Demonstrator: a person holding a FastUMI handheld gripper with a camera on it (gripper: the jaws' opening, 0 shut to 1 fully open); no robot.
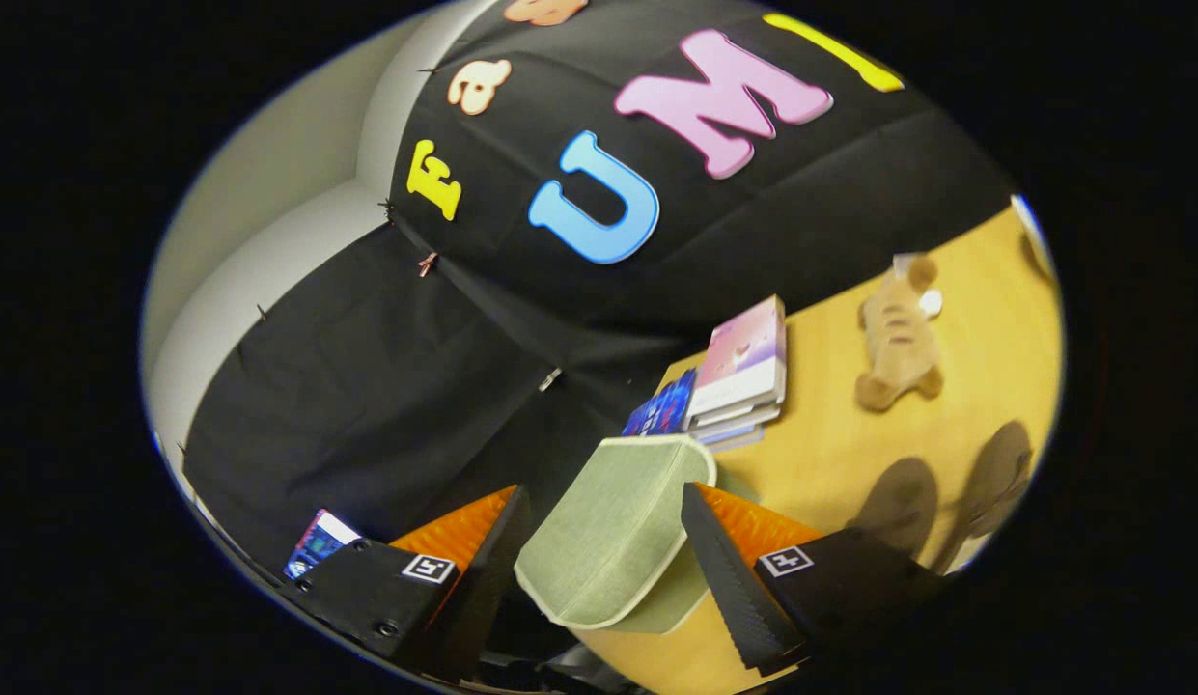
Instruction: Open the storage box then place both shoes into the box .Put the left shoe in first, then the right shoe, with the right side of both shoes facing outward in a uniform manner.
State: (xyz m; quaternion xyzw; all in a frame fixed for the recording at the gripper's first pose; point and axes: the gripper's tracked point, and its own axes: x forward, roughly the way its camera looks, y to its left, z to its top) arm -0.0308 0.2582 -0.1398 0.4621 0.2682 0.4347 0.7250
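In the gripper view, the job looks to be at its first step, opening the box (613,526). The green box sits low in the middle, between the wide-open fingers of the gripper (599,541), which hold nothing. Next, I think, they must close on its lid. The two shoes (946,502) lie lower right

We see the sage-green fabric storage box with pale piping (613,526) lying between our gripper's (599,550) spread fingers, tilted, its broad cloth panel facing us; whether either finger touches it we cannot tell. Beyond our right finger, the two dark brown shoes (946,502) lie side by side on the yellow tabletop, blurred.
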